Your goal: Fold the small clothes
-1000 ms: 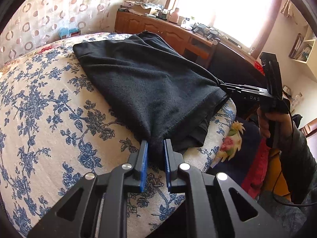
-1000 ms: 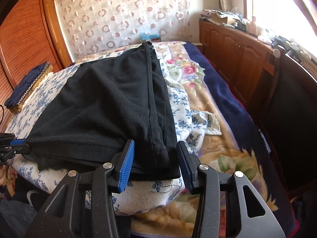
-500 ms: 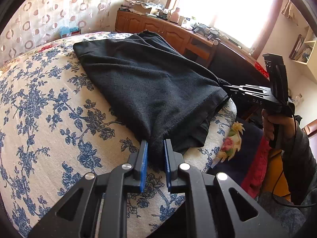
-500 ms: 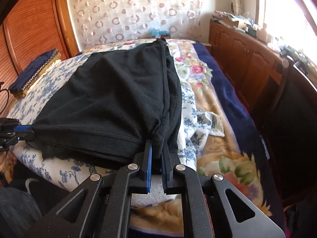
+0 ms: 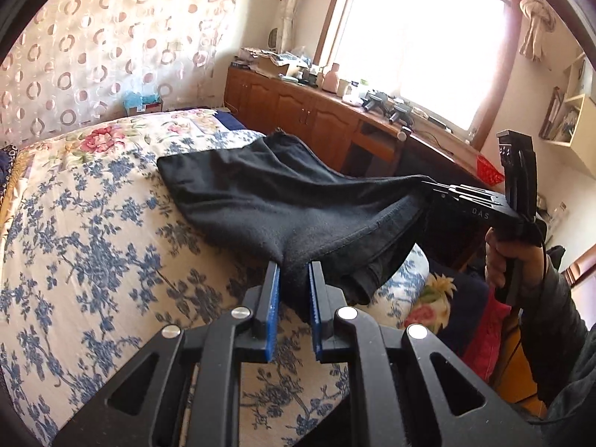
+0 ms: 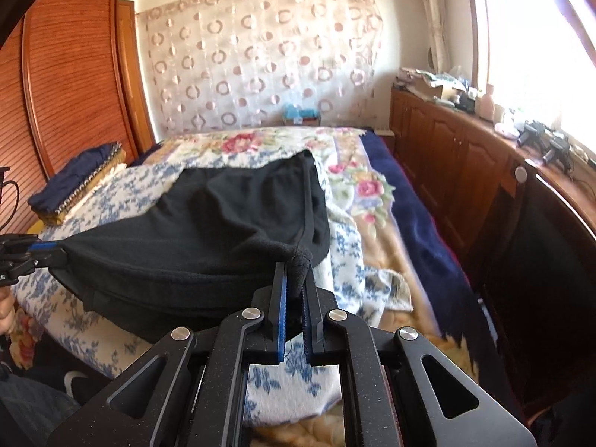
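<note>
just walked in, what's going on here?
A person holds a gripper in each hand and is folding a black garment on a floral bedspread. The left gripper and the right gripper are each shut on a near corner, with that edge lifted off the bed while the far end lies flat.

Each hand-held gripper [image 5: 292, 272] is matte black with open triangular cut-outs, silver round screws and blue ridged pads [image 5: 273, 298]; the right one [image 5: 428, 186], at three o'clock, bears pale letters, below it a dark padded sleeve [image 5: 558, 320].
</note>
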The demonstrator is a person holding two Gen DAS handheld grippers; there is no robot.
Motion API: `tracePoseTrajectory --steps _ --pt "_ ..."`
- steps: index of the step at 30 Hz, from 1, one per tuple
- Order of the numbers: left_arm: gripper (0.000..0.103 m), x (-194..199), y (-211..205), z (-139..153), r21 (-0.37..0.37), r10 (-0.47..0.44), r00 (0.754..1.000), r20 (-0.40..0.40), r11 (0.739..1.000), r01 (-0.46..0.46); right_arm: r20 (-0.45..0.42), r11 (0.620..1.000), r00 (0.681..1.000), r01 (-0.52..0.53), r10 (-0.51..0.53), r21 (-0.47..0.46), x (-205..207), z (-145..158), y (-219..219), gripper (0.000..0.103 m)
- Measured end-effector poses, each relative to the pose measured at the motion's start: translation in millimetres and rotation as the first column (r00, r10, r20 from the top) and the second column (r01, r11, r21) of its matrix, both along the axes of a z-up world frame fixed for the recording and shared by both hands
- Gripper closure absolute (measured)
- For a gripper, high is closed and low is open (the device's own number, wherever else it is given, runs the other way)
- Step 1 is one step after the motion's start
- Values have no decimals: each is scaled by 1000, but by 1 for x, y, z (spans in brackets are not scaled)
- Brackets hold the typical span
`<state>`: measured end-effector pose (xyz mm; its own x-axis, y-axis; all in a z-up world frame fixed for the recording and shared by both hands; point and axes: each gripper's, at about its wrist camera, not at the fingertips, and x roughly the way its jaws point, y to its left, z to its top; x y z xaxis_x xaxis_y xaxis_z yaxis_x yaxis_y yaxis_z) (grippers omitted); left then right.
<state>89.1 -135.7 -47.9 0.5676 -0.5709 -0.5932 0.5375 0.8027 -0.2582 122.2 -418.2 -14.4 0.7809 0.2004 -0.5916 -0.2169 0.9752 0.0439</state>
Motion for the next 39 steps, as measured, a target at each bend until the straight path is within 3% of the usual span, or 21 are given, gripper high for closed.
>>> tracePoseTrajectory --steps 11,21,28,32,34,37,39 --pt "92 19 6 11 -13 44 998 39 999 -44 93 999 995 -44 46 -20 35 32 29 99" --pt "92 90 24 25 -58 90 995 35 994 -87 108 996 992 -53 61 -76 105 47 43 99" --pt "92 162 26 22 -17 120 992 27 993 -120 71 992 995 -57 65 -112 178 35 46 99" --pt "92 207 20 7 35 141 990 1 989 -141 26 994 998 -52 55 -98 223 14 46 99" --pt "92 220 20 3 25 138 990 -2 990 -138 -3 995 999 -39 39 -87 243 -1 44 99" --pt "86 231 22 2 8 121 993 -17 993 -121 -42 998 999 -26 23 -64 261 -17 40 99" --pt "69 229 24 5 15 124 992 4 992 -124 -42 998 999 -13 11 -58 265 -18 38 96"
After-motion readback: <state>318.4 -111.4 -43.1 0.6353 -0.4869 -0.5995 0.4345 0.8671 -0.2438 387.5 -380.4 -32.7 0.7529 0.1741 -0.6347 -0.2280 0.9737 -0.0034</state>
